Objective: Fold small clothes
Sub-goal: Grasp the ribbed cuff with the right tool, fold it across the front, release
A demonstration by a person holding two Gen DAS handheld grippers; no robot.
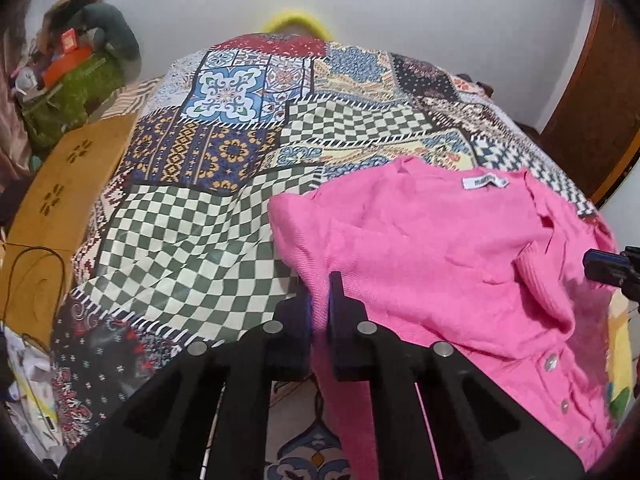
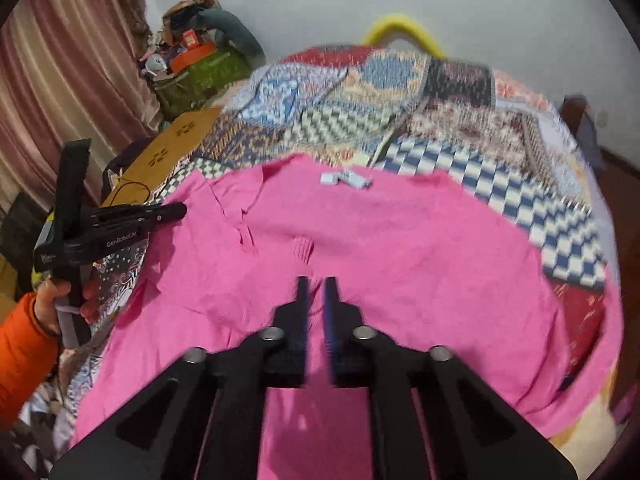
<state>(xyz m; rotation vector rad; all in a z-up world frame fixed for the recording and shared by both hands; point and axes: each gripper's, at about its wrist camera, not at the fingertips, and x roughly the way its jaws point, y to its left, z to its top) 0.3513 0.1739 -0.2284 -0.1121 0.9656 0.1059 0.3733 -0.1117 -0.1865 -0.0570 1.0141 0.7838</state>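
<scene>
Bed: patchwork bedspread (image 1: 224, 216) fills both views, white wall behind; a wooden side unit (image 1: 60, 184) stands at 9 o'clock of the left wrist view.
Garment: pink cardigan (image 2: 400, 264) lies spread on the bed, label (image 2: 346, 179) at 12 o'clock of the right wrist view, buttons (image 1: 551, 362) along the edge at 4 o'clock of the left wrist view.
Left tool (image 1: 320, 296): pressed nearly together at the garment's left edge; a thin fold of pink knit seems pinched between the jaws.
Right tool (image 2: 317, 300): a narrow gap between the jaws, poised over the middle of the knit; whether it grips any cloth I cannot tell.
Hand: a hand (image 2: 56, 300) in an orange sleeve holds the left tool at 9 o'clock.
Risk, slip: the left pinch looks shallow, so a lift could let the edge slide out.
Risk, lopsided fold: if only one side is held, the cloth would drag and bunch.
Risk, snag: the jaws might catch the bedspread with the knit and pull both.
</scene>
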